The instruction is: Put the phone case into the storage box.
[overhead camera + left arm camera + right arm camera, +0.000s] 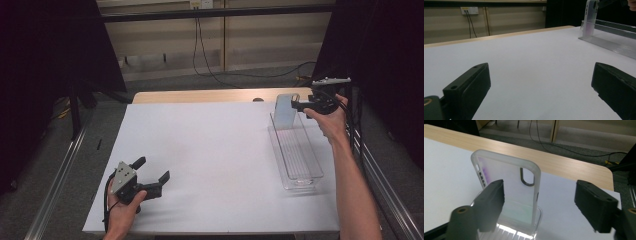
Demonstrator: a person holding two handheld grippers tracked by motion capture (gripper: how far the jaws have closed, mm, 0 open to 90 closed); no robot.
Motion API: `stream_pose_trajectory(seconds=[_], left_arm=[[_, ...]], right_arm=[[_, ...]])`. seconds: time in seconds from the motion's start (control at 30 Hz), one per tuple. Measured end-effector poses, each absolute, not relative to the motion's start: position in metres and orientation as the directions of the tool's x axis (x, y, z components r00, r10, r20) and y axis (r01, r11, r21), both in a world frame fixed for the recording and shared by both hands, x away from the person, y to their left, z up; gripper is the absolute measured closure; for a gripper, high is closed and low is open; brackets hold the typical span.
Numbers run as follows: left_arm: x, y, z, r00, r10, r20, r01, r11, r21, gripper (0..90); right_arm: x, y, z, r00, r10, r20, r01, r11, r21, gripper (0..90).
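**One phone case standing in one clear tray, both grippers spread**

One table (210, 165) with a white top is seen, and its wooden edge is shown at the far side. On its right part one long clear tray (296, 152) is laid, running from far to near. One translucent phone case (284, 111) is stood upright at the far end of this tray; in the right gripper view (506, 187) its camera cut-out is turned to the upper right.

Two grippers are counted, one in each hand. The right gripper (300, 105) is held raised at the far right, pointed at the case; its jaws are spread wide, with the case between them but not pressed. The left gripper (151, 169) is rested low at the near left corner, well apart from the tray, and its jaws are spread too, with nothing between them.
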State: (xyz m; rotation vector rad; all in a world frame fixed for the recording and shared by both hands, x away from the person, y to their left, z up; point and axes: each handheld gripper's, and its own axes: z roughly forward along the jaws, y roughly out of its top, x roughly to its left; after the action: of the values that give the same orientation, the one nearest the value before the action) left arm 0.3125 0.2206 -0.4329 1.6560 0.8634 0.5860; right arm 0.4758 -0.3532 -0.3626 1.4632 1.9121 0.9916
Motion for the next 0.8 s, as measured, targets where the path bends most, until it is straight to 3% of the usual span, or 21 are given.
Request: stream_pose_trajectory(seconds=[0.27,0.5,0.73,0.8], left_arm=[[0.313,0.219,-0.433,0.615,0.787,-0.051,0.234,-0.12,0.965,2.4],[0.312,0.221,-0.432,0.607,0.792,-0.056,0.232,-0.109,0.967,2.4],[0.313,0.221,-0.431,0.601,0.797,-0.06,0.232,-0.102,0.967,2.4],[0.314,0.22,-0.432,0.607,0.793,-0.051,0.232,-0.115,0.966,2.4]], right_arm=[[0.469,-0.357,-0.366,-0.254,0.966,0.043,0.558,0.11,0.823,3.7],[0.46,-0.356,-0.369,-0.246,0.969,0.023,0.508,0.108,0.854,4.6],[0.455,-0.353,-0.371,-0.213,0.975,0.06,0.488,0.053,0.871,8.2],[0.453,-0.353,-0.372,-0.213,0.974,0.082,0.482,0.031,0.876,5.4]])
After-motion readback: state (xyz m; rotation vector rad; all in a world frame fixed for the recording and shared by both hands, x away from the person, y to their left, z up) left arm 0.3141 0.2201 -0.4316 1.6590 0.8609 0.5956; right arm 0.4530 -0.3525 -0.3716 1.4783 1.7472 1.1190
